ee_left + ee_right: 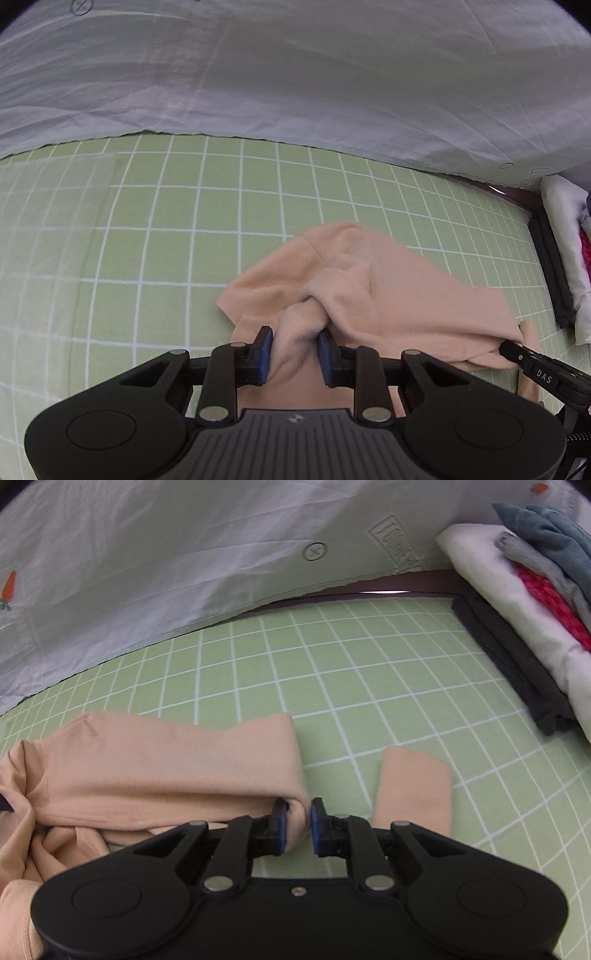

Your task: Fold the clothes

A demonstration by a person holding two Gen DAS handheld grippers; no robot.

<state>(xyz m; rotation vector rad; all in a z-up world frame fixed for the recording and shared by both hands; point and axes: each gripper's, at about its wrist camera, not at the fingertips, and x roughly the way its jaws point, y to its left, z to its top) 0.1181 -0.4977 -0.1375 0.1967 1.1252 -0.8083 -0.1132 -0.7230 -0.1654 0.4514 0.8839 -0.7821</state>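
A peach garment (388, 291) lies bunched on a green checked sheet (184, 229). My left gripper (293, 341) is shut on a gathered fold of it near its left end. In the right wrist view the same peach garment (166, 764) stretches to the left, and my right gripper (295, 814) is shut on its folded right corner. A loose peach part (413, 786), perhaps a sleeve, lies flat just right of that gripper. The right gripper's tip (517, 352) shows at the garment's right edge in the left wrist view.
A pale grey-white cover (295, 74) drapes along the far edge of the sheet; it also shows in the right wrist view (147, 572). A stack of folded clothes (517, 620), dark, white, pink and blue-grey, sits at the right. The green checked sheet (369, 672) stretches between.
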